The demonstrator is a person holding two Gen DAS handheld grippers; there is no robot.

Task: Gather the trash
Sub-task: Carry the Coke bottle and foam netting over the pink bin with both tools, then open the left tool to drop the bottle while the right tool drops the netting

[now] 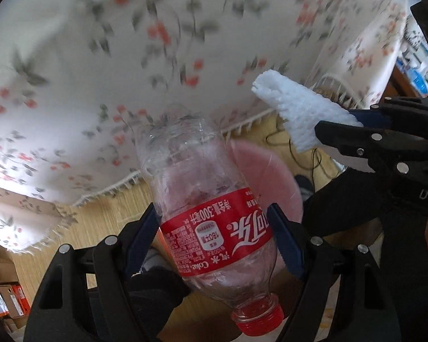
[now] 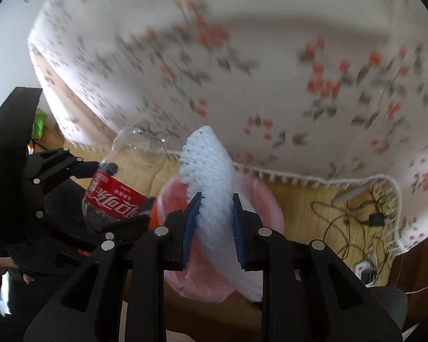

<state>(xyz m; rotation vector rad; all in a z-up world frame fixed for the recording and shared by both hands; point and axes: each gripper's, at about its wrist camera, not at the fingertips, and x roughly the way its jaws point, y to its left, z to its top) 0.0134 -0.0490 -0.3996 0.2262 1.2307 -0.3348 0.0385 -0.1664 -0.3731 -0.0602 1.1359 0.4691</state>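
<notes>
The left gripper [image 1: 214,236] has its fingers closed partway on an empty cola bottle [image 1: 211,222], pinching it across the red label. The bottle's long axis runs along the fingers, red cap [image 1: 259,323] back toward the palm and base pointing forward. The right gripper [image 2: 214,228] is clamped on a white foam net [image 2: 214,199], which stands up past the fingertips. Both pieces hang over a pink bin [image 2: 259,199] below the fingers, probably so they can be dropped in; motion blur leaves the flowered cloth [image 2: 242,85] beyond unclear.
</notes>
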